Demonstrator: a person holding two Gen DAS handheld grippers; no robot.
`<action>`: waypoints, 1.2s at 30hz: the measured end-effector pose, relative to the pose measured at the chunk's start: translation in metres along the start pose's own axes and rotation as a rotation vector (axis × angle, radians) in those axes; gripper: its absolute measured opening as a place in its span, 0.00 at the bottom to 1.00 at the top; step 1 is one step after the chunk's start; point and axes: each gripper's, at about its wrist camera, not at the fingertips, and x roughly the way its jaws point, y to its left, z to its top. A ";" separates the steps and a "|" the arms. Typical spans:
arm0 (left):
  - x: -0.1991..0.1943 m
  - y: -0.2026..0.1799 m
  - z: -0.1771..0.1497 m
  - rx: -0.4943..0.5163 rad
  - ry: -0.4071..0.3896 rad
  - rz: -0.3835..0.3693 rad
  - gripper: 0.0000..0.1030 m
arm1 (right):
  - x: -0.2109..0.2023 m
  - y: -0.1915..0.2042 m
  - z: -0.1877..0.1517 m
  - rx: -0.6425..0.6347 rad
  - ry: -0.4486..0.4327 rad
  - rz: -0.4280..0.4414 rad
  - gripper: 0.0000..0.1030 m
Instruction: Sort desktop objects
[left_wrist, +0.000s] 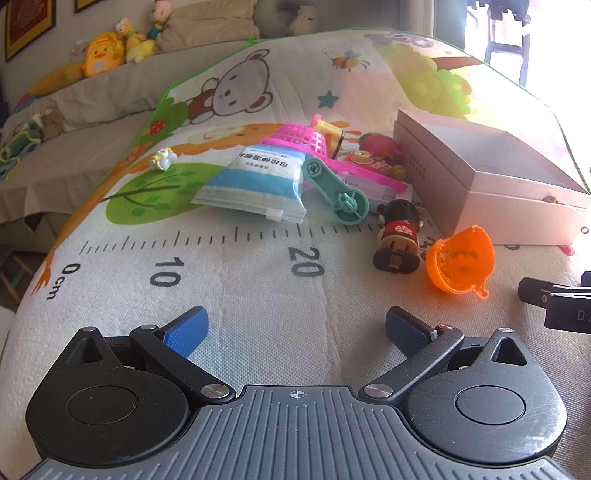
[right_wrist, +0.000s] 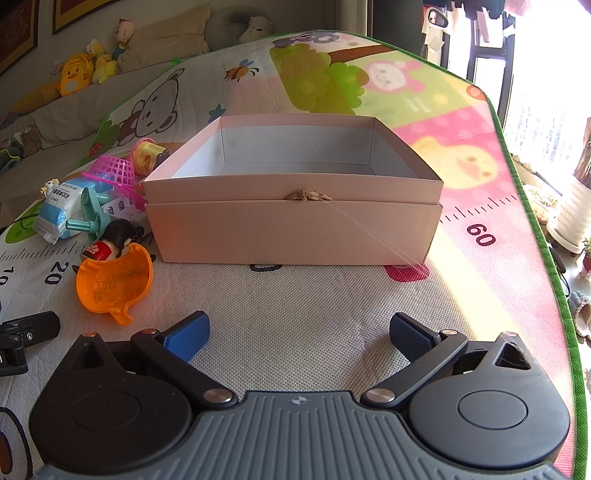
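The left wrist view takes in the whole toy heap on the printed play mat (left_wrist: 258, 288): from the left, a small white figurine (left_wrist: 162, 158) lying apart, a blue-and-white packet (left_wrist: 255, 184), a pink mesh basket (left_wrist: 301, 138) tipped on its side over the packet's far end, a teal crank toy (left_wrist: 334, 192) leaning on the packet, a black-haired doll (left_wrist: 399, 236) lying down, and an orange toy helmet (left_wrist: 460, 260) touching the doll; the box (left_wrist: 480, 177) shows only its near corner. The right wrist view faces the box (right_wrist: 293, 225) squarely and looks into it: nothing shows on the pale floor, and the upper shell sits nested in a lower one, a small brown tab at the seam. The heap lies outside the box, along its left side. The left gripper (left_wrist: 295, 330) has its fingers spread wide, hovering over bare mat, touching nothing. The right gripper (right_wrist: 299, 332) is equally splayed, empty, just short of the box front
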 end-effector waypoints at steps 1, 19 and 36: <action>0.000 0.000 0.000 0.000 0.000 -0.001 1.00 | 0.000 0.000 0.000 0.001 0.000 0.001 1.00; 0.003 0.000 0.002 0.005 0.017 -0.007 1.00 | 0.000 0.001 0.000 0.004 0.000 0.003 1.00; 0.001 0.032 0.027 0.011 -0.008 -0.076 1.00 | -0.004 -0.003 0.012 -0.036 0.109 0.055 1.00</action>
